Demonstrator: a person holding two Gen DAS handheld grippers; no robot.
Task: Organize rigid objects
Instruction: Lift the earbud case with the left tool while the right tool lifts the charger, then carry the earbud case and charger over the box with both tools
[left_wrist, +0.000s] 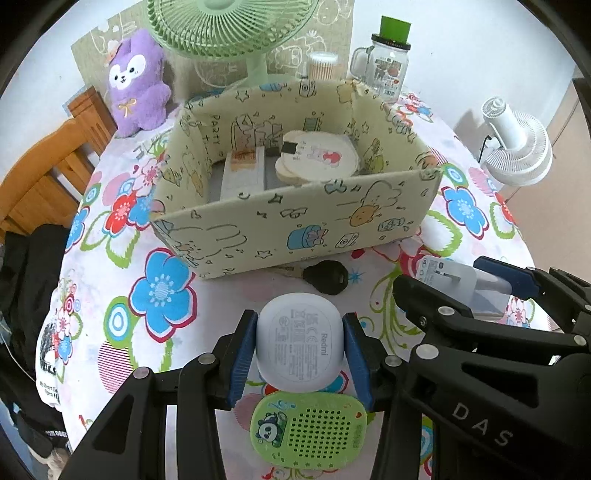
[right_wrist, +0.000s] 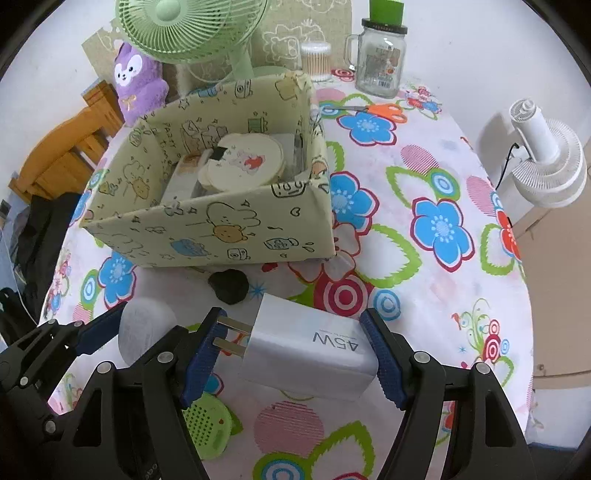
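Observation:
My left gripper is shut on a white Redmi earbud case, held above the flowered tablecloth in front of the cream cartoon-print box. My right gripper is shut on a white 45W charger, its prongs pointing left; it also shows in the left wrist view. The box holds a round cream item and a white carton. A black key lies just before the box. A green panda speaker lies below the left gripper.
Behind the box stand a green fan, a purple plush, a glass mug jar and a cotton-swab tub. Orange scissors lie at back right. A white fan is off the table's right edge.

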